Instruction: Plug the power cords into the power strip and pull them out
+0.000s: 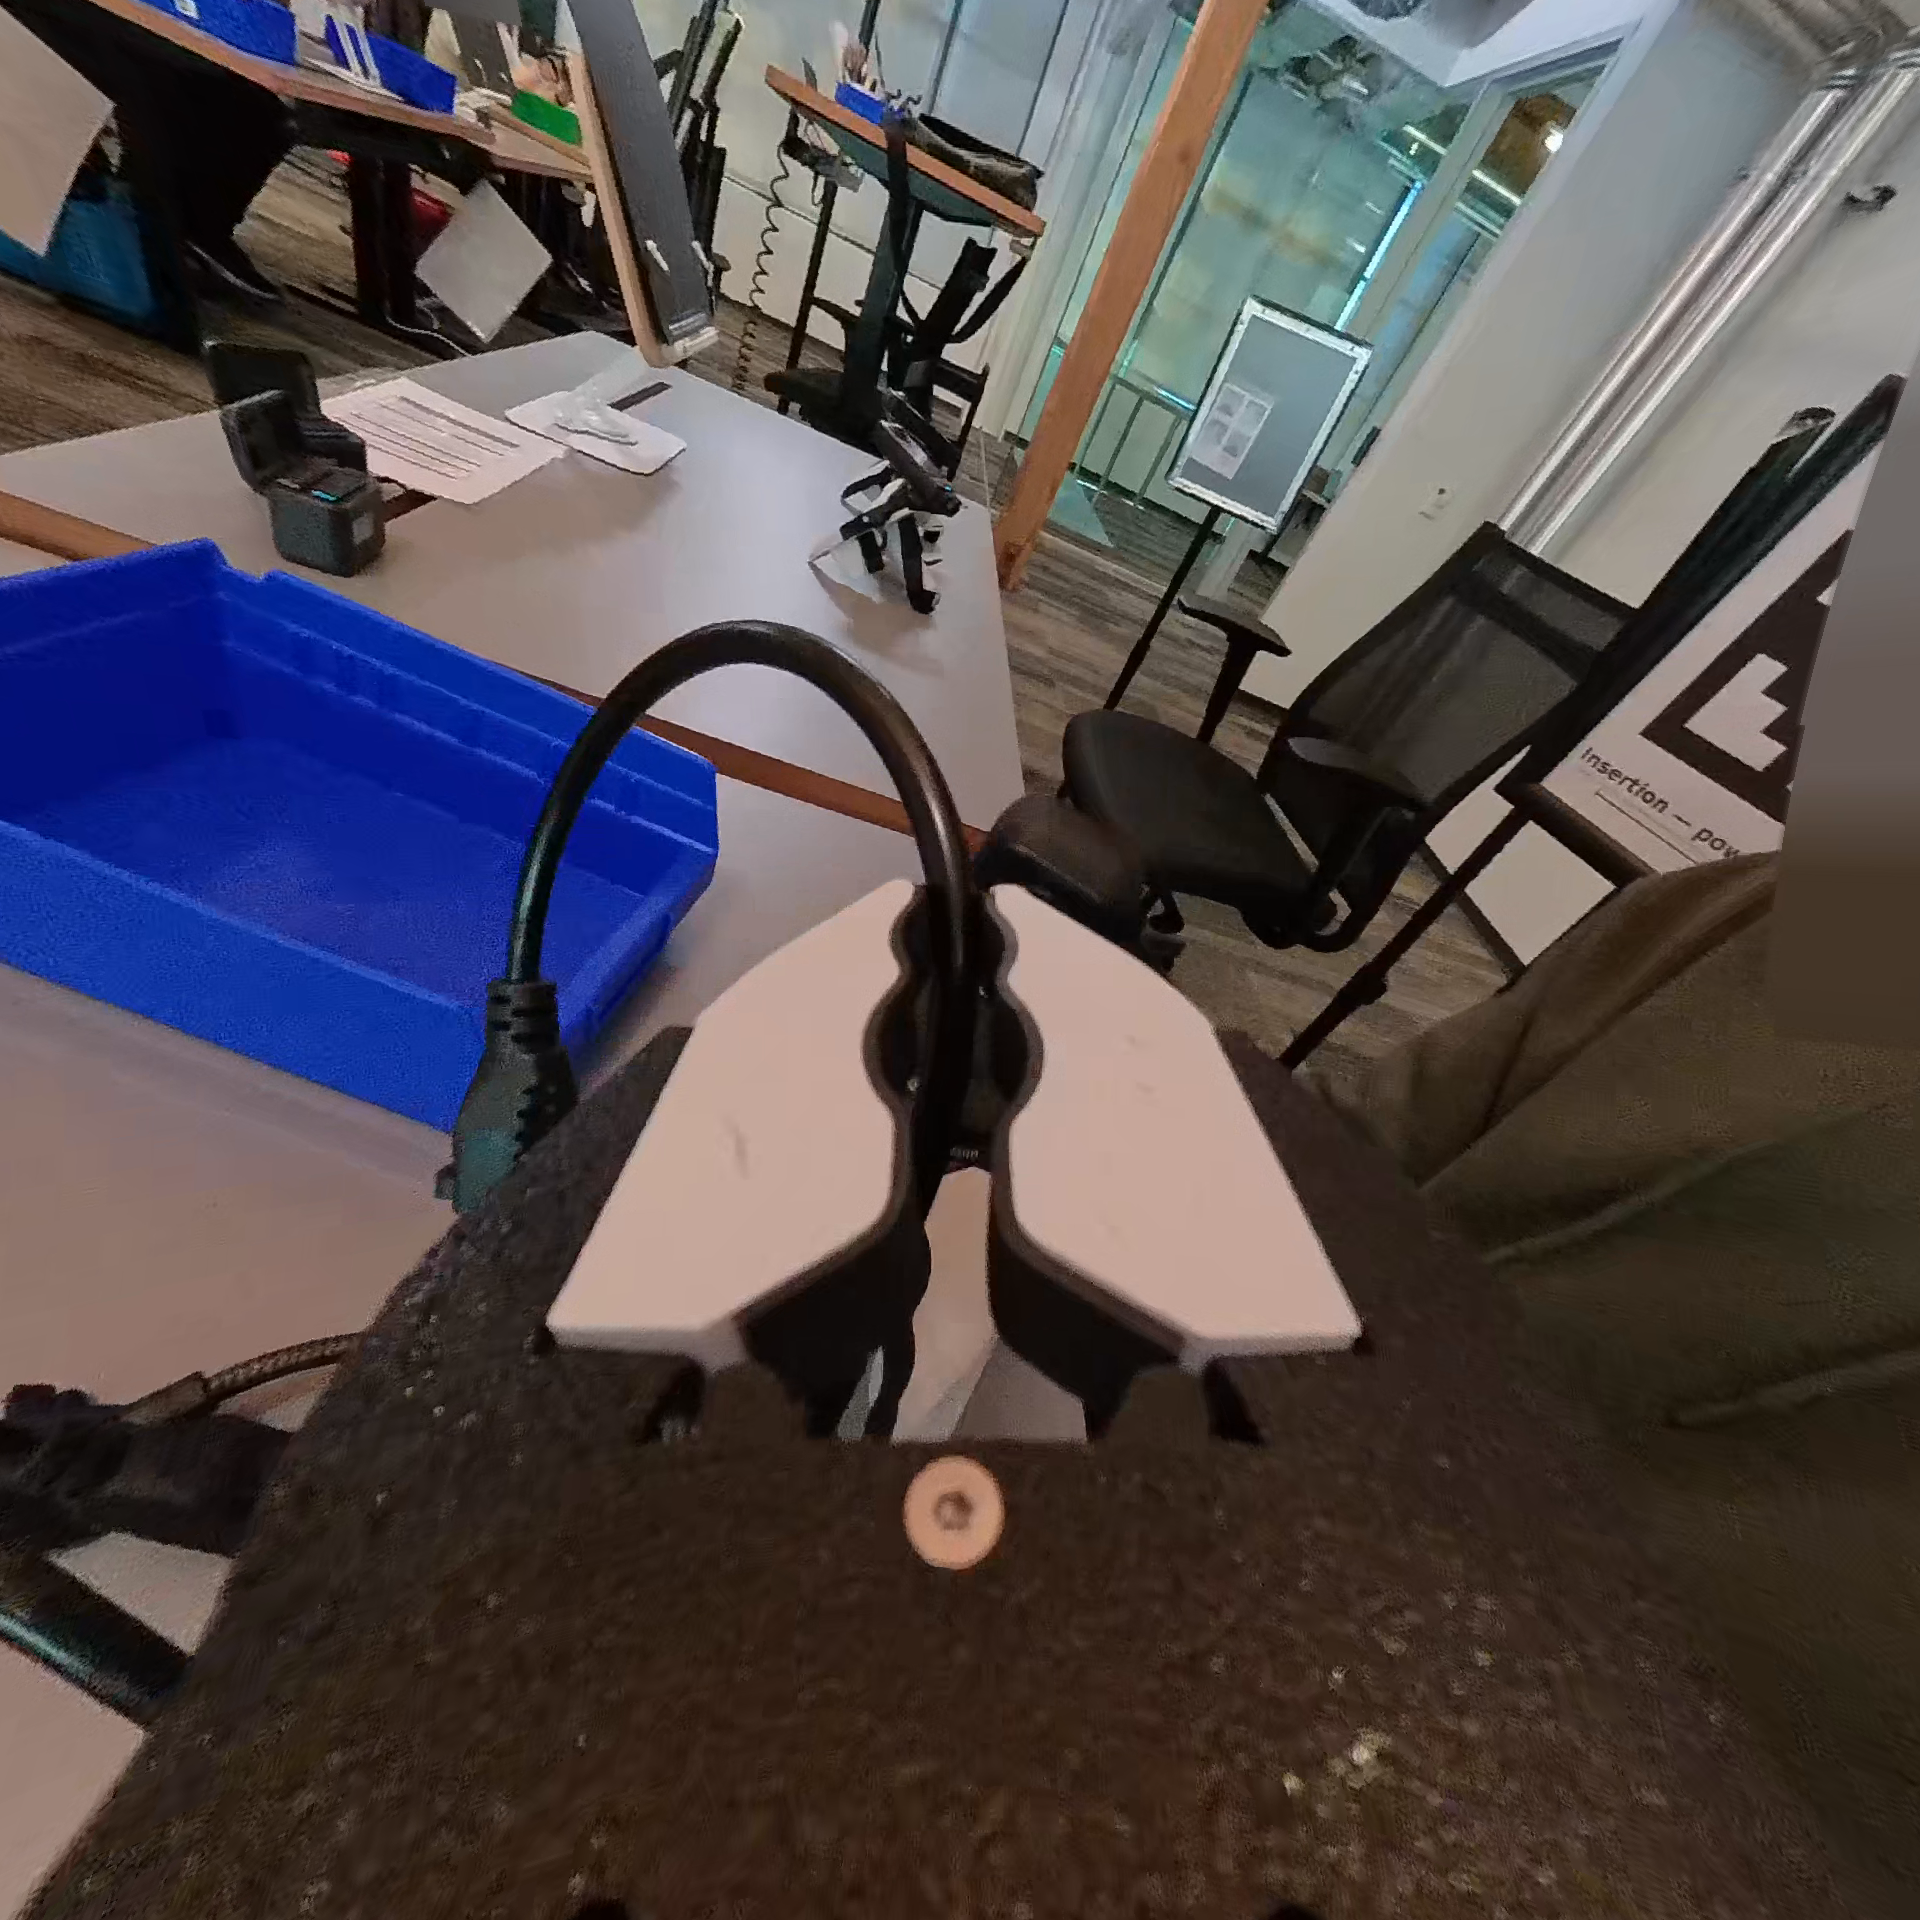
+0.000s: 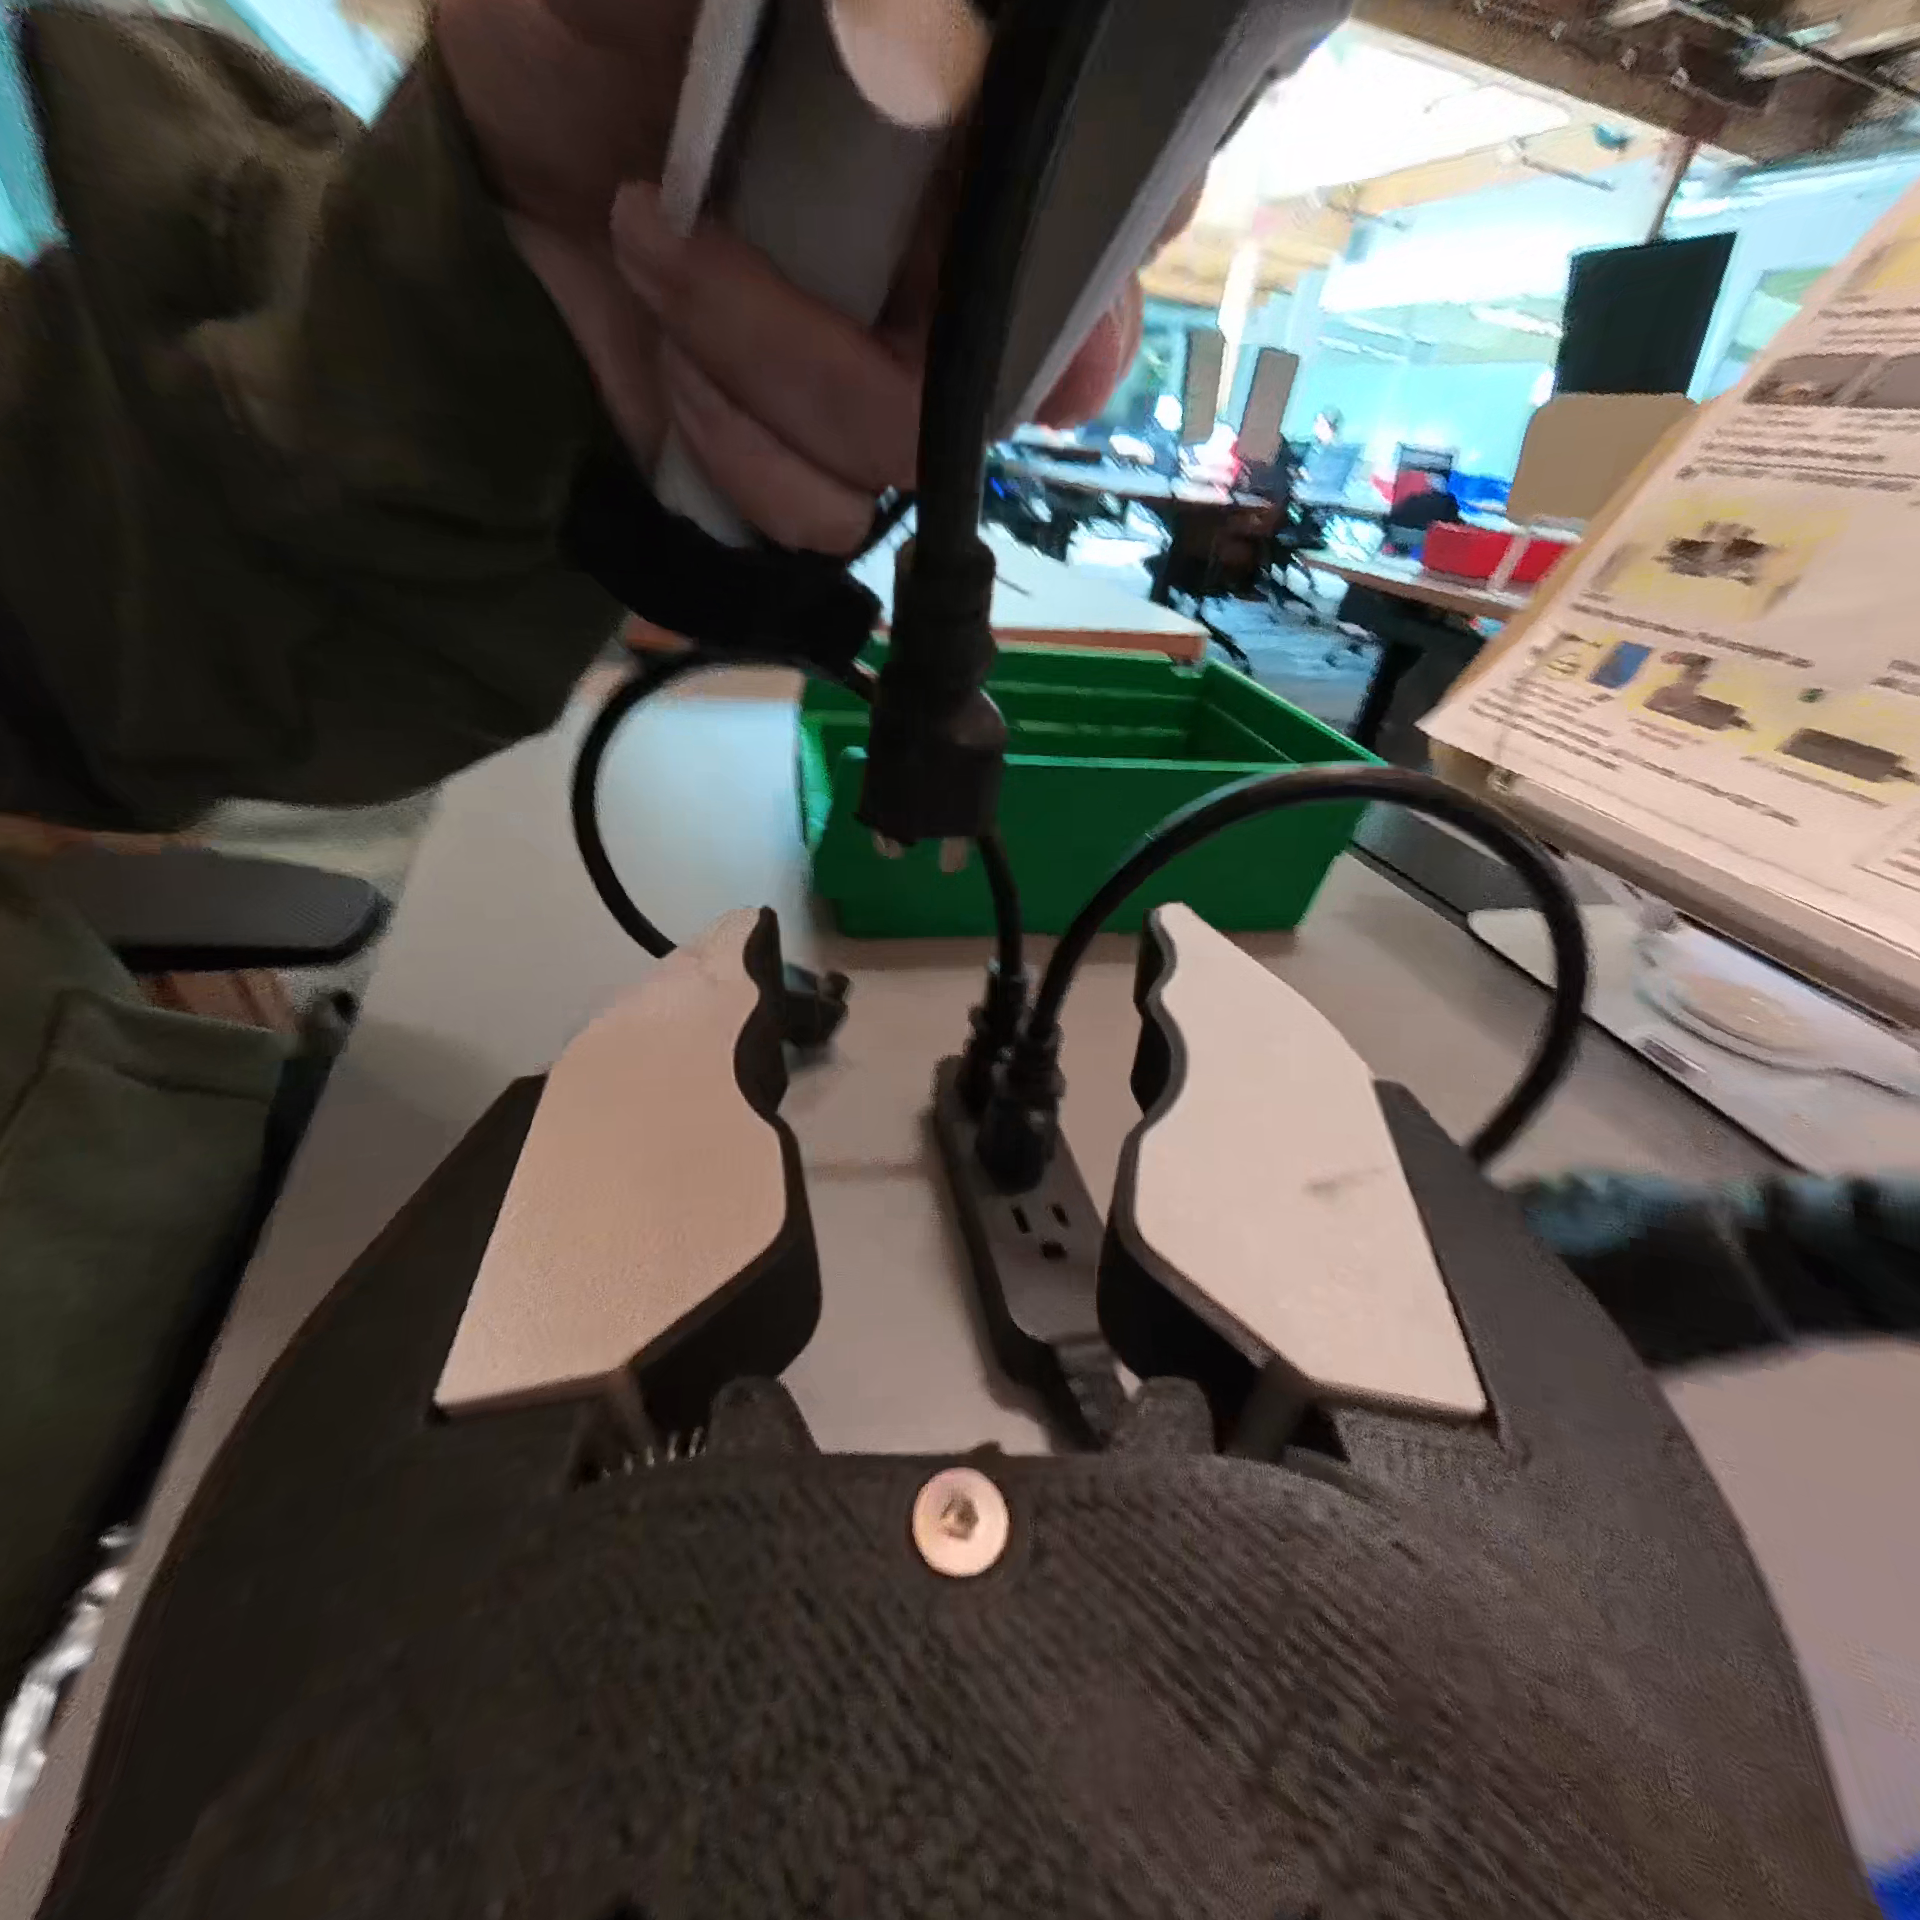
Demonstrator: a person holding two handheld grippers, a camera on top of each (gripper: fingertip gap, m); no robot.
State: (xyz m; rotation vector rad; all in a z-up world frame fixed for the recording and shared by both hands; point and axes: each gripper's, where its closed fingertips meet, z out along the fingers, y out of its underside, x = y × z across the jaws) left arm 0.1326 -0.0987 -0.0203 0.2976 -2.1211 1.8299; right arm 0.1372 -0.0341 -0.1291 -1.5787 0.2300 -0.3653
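Observation:
My left gripper (image 1: 951, 899) is shut on a black power cord (image 1: 748, 644), which arcs up and left to a black connector end (image 1: 509, 1081). In the right wrist view a hand (image 2: 727, 364) holds that gripper overhead. The cord's pronged plug (image 2: 925, 748) hangs free above the black power strip (image 2: 1039, 1257), which lies on the grey table. Two other black plugs (image 2: 1003, 1091) sit in the strip's far sockets, and a bare socket shows nearer me. My right gripper (image 2: 961, 935) is open and empty, with one finger on each side of the strip.
A blue bin (image 1: 312, 790) stands on the grey table (image 1: 623, 561) left of the left gripper. A green bin (image 2: 1091, 790) stands just behind the strip. Printed sheets (image 2: 1714, 623) lean at the right. An office chair (image 1: 1299, 790) and a person's olive sleeve (image 2: 260, 468) are close by. The tips of one gripper are about 12 cm away from the tips of the other.

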